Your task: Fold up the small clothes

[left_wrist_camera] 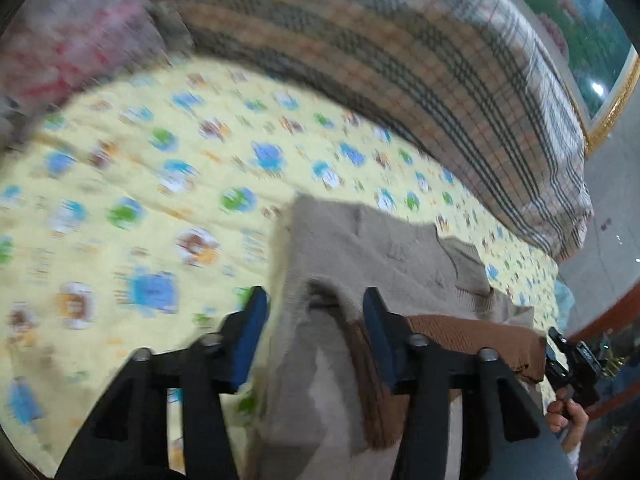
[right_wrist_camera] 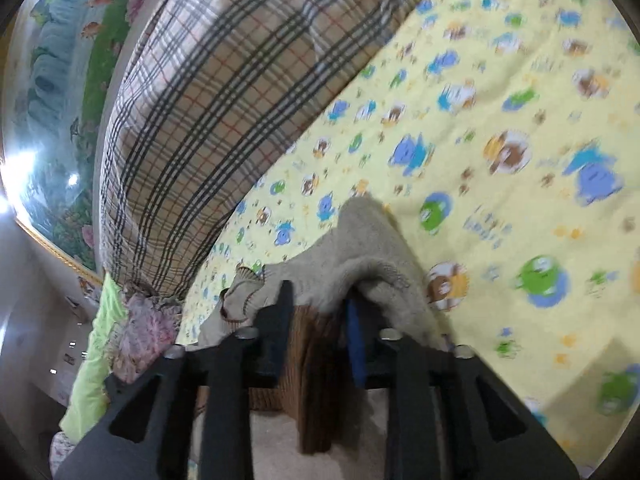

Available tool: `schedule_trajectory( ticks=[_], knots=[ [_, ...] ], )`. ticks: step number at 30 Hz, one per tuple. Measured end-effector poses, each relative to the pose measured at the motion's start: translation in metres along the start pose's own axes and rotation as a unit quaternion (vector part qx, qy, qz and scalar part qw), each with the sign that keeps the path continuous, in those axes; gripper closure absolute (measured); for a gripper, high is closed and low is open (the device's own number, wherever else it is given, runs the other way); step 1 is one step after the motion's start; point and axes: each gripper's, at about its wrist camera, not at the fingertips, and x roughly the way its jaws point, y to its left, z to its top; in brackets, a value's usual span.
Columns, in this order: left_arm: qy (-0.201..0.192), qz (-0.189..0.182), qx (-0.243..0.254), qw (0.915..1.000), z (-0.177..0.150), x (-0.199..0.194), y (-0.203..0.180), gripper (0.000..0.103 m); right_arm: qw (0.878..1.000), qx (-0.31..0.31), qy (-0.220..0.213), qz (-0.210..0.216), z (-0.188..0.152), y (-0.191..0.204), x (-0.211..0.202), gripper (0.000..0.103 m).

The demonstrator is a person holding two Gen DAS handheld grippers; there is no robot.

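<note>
A small beige knit sweater (left_wrist_camera: 380,248) with a brown ribbed band (left_wrist_camera: 472,340) lies on the yellow cartoon-print sheet (left_wrist_camera: 160,184). In the left wrist view my left gripper (left_wrist_camera: 316,312) stands open astride a raised fold at the sweater's left edge, with gaps between the blue pads and the knit. In the right wrist view my right gripper (right_wrist_camera: 318,312) is open too. The brown band (right_wrist_camera: 316,380) runs between its fingers, and the beige knit (right_wrist_camera: 372,240) drapes over the right fingertip. A hand (left_wrist_camera: 568,416) shows at the right edge of the left wrist view.
A bulky plaid blanket (left_wrist_camera: 460,80) lies along the far side of the sheet. A gold-framed picture (right_wrist_camera: 52,80) hangs beyond it. A blurred pink and red pile (left_wrist_camera: 72,48) sits at the far left. Pink (right_wrist_camera: 140,332) and green (right_wrist_camera: 96,352) fabrics lie at the bed's edge.
</note>
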Motion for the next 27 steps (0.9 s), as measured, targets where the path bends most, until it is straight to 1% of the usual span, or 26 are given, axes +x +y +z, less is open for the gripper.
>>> schedule_trajectory(
  ticks=[2,4,5,6,7,8,9,10,11,13,14,15,16,17,18,19,20,22,24,25,26,27],
  knots=[
    [0.005,-0.021,0.021,0.9996,-0.007,-0.019,-0.010,0.052,1.000,-0.011,-0.022,-0.008,0.000,0.005,-0.017,0.054],
    [0.013,-0.041,0.050,0.9978,-0.020,-0.028,-0.028,0.052,0.999,-0.027,-0.038,-0.007,-0.004,0.015,-0.033,0.054],
    [0.028,-0.058,0.077,0.9949,-0.034,-0.029,-0.044,0.050,0.999,-0.035,-0.039,0.001,-0.007,0.021,-0.037,0.054],
    [0.044,-0.073,0.097,0.9917,-0.045,-0.026,-0.057,0.049,0.998,-0.053,-0.033,0.019,-0.014,0.030,-0.040,0.054],
    [0.061,-0.088,0.114,0.9877,-0.057,-0.022,-0.070,0.049,0.996,-0.080,-0.016,0.038,-0.023,0.043,-0.039,0.054],
    [0.084,-0.106,0.135,0.9816,-0.072,-0.015,-0.085,0.049,0.992,-0.118,0.019,0.050,-0.037,0.058,-0.032,0.054],
    [0.100,-0.115,0.149,0.9769,-0.083,-0.008,-0.096,0.049,0.987,-0.147,0.048,0.055,-0.049,0.069,-0.025,0.054],
    [0.115,-0.123,0.160,0.9726,-0.092,-0.002,-0.105,0.049,0.976,-0.186,0.091,0.066,-0.068,0.082,-0.012,0.054],
    [0.136,-0.126,0.177,0.9665,-0.102,0.009,-0.116,0.049,0.969,-0.205,0.115,0.073,-0.077,0.088,-0.005,0.056],
    [0.150,-0.111,0.202,0.9614,-0.109,0.024,-0.127,0.049,0.948,-0.249,0.179,0.087,-0.100,0.099,0.015,0.056],
    [0.158,-0.097,0.212,0.9594,-0.108,0.036,-0.131,0.049,0.938,-0.269,0.204,0.075,-0.109,0.103,0.027,0.056],
    [0.163,-0.090,0.214,0.9588,-0.105,0.044,-0.132,0.049,0.933,-0.281,0.218,0.060,-0.112,0.104,0.035,0.056],
    [0.168,-0.087,0.213,0.9584,-0.103,0.050,-0.131,0.049,0.927,-0.296,0.227,0.031,-0.113,0.104,0.047,0.056],
    [0.170,-0.089,0.209,0.9590,-0.094,0.058,-0.130,0.049,0.926,-0.301,0.226,0.016,-0.109,0.104,0.053,0.056],
    [0.169,-0.090,0.206,0.9597,-0.087,0.064,-0.129,0.049,0.929,-0.297,0.221,0.005,-0.100,0.101,0.060,0.056],
    [0.172,-0.093,0.200,0.9602,-0.079,0.070,-0.128,0.050,0.933,-0.291,0.213,0.000,-0.093,0.099,0.064,0.056],
    [0.175,-0.101,0.186,0.9615,-0.069,0.078,-0.126,0.053,0.939,-0.284,0.195,-0.021,-0.079,0.096,0.069,0.058],
    [0.162,-0.101,0.178,0.9652,-0.054,0.084,-0.124,0.055,0.948,-0.263,0.170,-0.048,-0.056,0.088,0.078,0.059],
    [0.137,-0.052,0.181,0.9725,-0.034,0.093,-0.122,0.054,0.957,-0.245,0.132,-0.087,-0.030,0.080,0.088,0.058],
    [0.120,-0.014,0.181,0.9760,-0.025,0.098,-0.119,0.054,0.959,-0.237,0.118,-0.100,-0.024,0.077,0.088,0.058],
    [0.099,0.022,0.172,0.9799,-0.014,0.102,-0.111,0.053,0.965,-0.218,0.091,-0.113,-0.012,0.071,0.087,0.058],
    [0.090,0.033,0.155,0.9832,-0.006,0.105,-0.103,0.054,0.971,-0.200,0.071,-0.113,-0.004,0.068,0.084,0.058]
  ],
)
